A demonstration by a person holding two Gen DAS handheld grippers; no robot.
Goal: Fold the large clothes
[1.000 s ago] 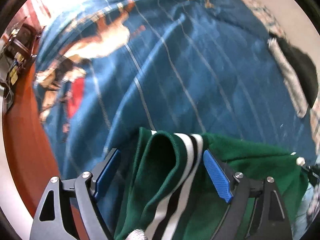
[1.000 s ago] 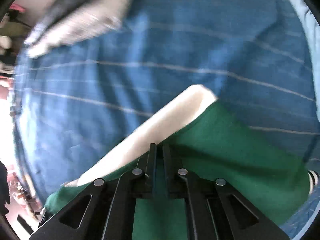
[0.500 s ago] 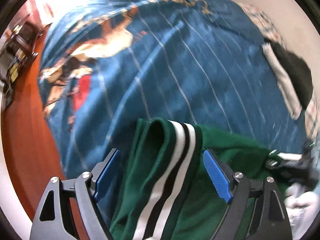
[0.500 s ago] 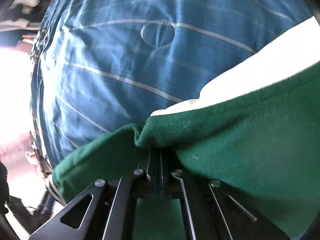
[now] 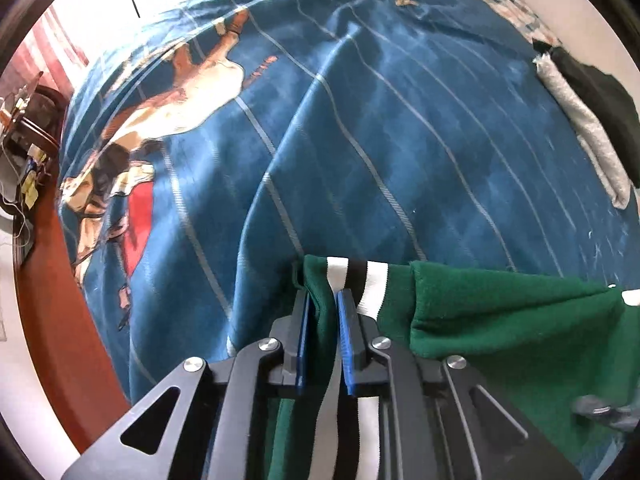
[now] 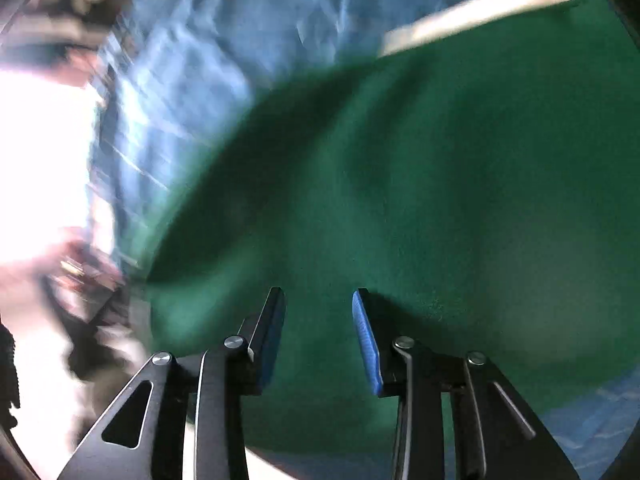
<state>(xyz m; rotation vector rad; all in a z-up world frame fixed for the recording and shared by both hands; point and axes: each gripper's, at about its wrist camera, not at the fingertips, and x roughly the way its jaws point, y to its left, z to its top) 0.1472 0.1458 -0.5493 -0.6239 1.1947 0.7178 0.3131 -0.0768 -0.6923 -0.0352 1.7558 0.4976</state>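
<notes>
A green garment [image 5: 500,312] with a white and black striped band [image 5: 356,276] lies at the near edge of a blue bedspread [image 5: 360,120]. My left gripper [image 5: 323,300] is shut on the green fabric beside the striped band. In the right wrist view the same green garment [image 6: 420,180] fills most of the blurred frame, with a white edge [image 6: 480,16] at the far side. My right gripper [image 6: 318,300] is open just above the green cloth and holds nothing.
The bedspread carries a printed picture [image 5: 160,112] at the left. Folded grey [image 5: 580,120] and black [image 5: 600,92] clothes lie at the bed's right edge. A red-brown bed frame [image 5: 60,300] and cluttered furniture [image 5: 24,128] are to the left.
My left gripper has closed on the garment's striped edge. My right gripper has opened and let go of the green cloth, which now lies spread below it.
</notes>
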